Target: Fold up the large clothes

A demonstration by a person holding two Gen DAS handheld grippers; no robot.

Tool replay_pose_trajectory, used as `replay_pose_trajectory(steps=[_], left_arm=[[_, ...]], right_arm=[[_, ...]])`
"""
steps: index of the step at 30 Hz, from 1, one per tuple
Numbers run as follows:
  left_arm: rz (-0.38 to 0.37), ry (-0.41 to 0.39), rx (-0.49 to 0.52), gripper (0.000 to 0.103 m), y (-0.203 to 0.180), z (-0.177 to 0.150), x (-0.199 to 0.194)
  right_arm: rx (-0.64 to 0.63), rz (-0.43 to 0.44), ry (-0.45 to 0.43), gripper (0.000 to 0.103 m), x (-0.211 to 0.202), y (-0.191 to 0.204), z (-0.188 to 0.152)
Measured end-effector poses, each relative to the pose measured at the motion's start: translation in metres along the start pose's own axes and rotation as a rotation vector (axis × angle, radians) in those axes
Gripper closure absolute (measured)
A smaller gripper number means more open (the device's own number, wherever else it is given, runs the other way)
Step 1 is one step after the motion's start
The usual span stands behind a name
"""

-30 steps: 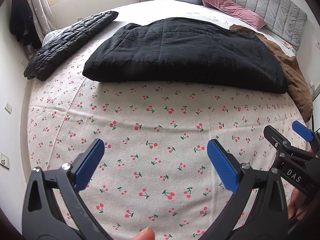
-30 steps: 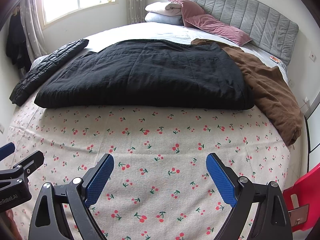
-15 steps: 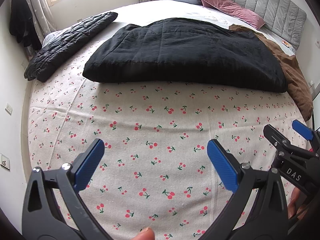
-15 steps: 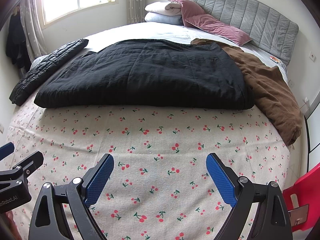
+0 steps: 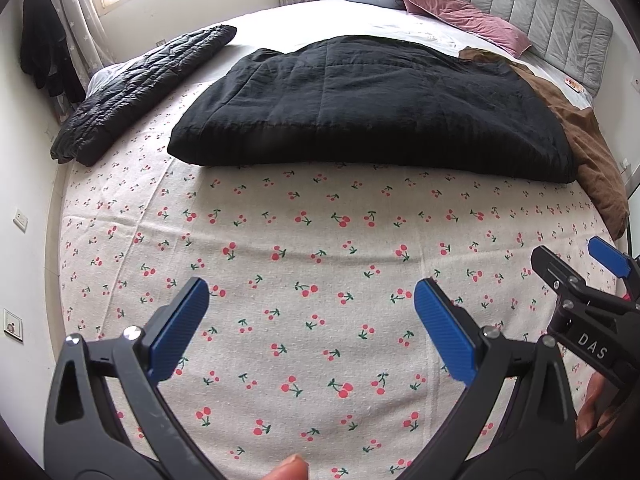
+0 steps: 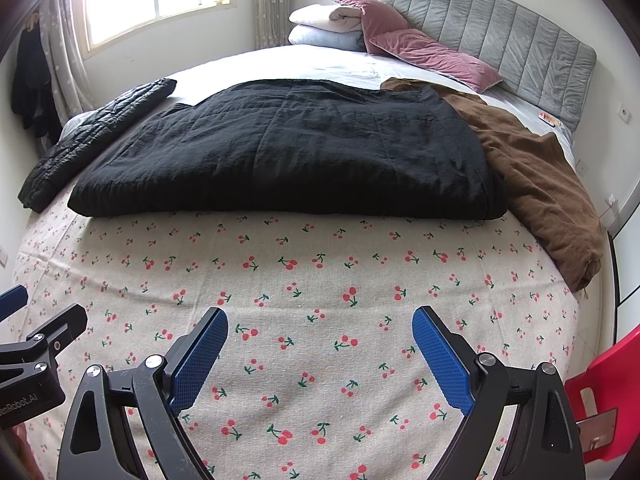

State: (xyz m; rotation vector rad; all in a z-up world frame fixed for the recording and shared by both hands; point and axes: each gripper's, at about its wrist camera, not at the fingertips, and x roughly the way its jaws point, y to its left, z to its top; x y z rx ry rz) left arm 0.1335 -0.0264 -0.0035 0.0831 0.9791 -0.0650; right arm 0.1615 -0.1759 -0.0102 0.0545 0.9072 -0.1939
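A large black quilted garment (image 5: 372, 108) lies folded flat across the middle of the bed; it also shows in the right wrist view (image 6: 288, 152). My left gripper (image 5: 312, 300) is open and empty, hovering over the cherry-print cloth (image 5: 320, 248) well short of the garment. My right gripper (image 6: 320, 328) is open and empty over the same cloth (image 6: 320, 272), and shows at the right edge of the left wrist view (image 5: 576, 264). A brown garment (image 6: 536, 184) lies partly under the black one's right side.
A black puffer jacket (image 5: 136, 88) lies along the bed's left edge. Pink pillows (image 6: 424, 52) and folded white bedding (image 6: 328, 24) sit by the grey headboard (image 6: 500, 40). A red chair (image 6: 608, 392) stands at the right. Dark clothes (image 5: 44, 52) hang on the left wall.
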Motion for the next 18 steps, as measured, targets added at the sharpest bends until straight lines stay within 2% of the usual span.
replay_pose_trajectory(steps=[18], left_arm=[[-0.011, 0.016, 0.006, 0.001, -0.0013, -0.0034, 0.0038]], right_arm=[[-0.004, -0.009, -0.012, 0.008, -0.0044, 0.0005, 0.0015]])
